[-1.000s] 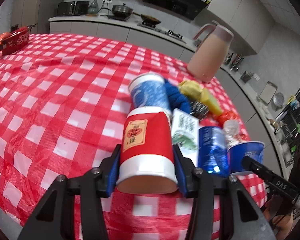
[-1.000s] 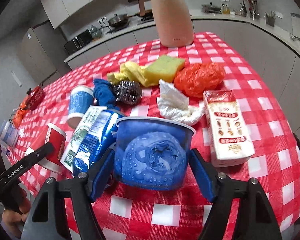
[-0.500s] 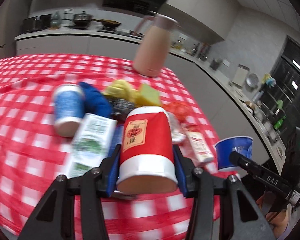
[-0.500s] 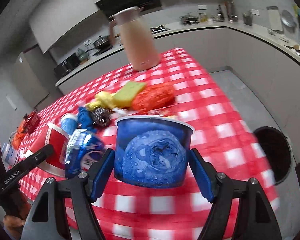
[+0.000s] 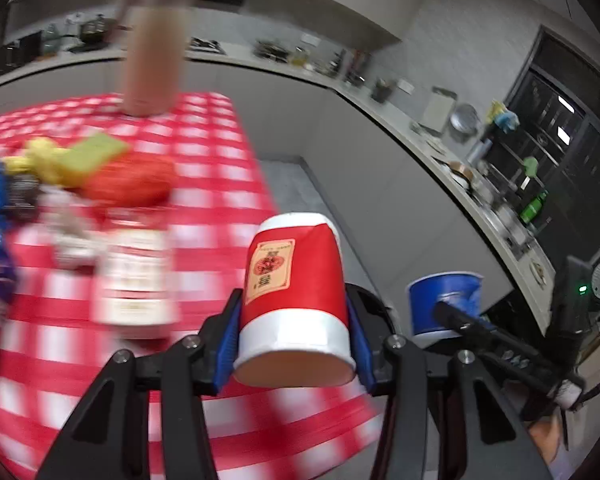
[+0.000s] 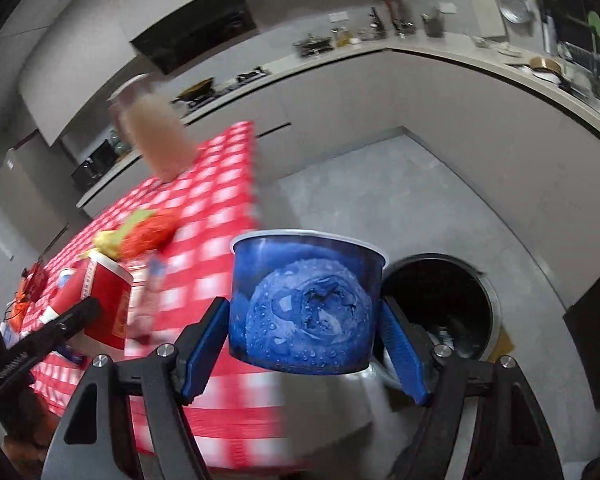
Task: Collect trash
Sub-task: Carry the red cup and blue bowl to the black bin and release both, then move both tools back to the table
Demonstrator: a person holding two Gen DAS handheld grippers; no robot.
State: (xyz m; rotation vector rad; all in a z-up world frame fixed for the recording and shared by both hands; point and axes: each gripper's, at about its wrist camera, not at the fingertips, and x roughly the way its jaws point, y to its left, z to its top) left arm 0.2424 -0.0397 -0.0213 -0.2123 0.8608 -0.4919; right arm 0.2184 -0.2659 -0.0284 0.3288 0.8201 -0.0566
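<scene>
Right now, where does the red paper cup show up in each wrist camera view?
Left wrist view: the red paper cup sits bottom centre, clamped between the left gripper's blue fingers.
Right wrist view: it appears at the left edge, over the checked tablecloth.
Shared landmark: the pink thermos jug standing at the table's far end.

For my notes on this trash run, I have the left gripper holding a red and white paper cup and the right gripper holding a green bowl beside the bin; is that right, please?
Almost, but the colour is wrong. The right gripper holds a blue bowl, not a green one, as the right wrist view shows, with the bin on the floor just behind it. The left gripper does hold the red and white paper cup.
</scene>
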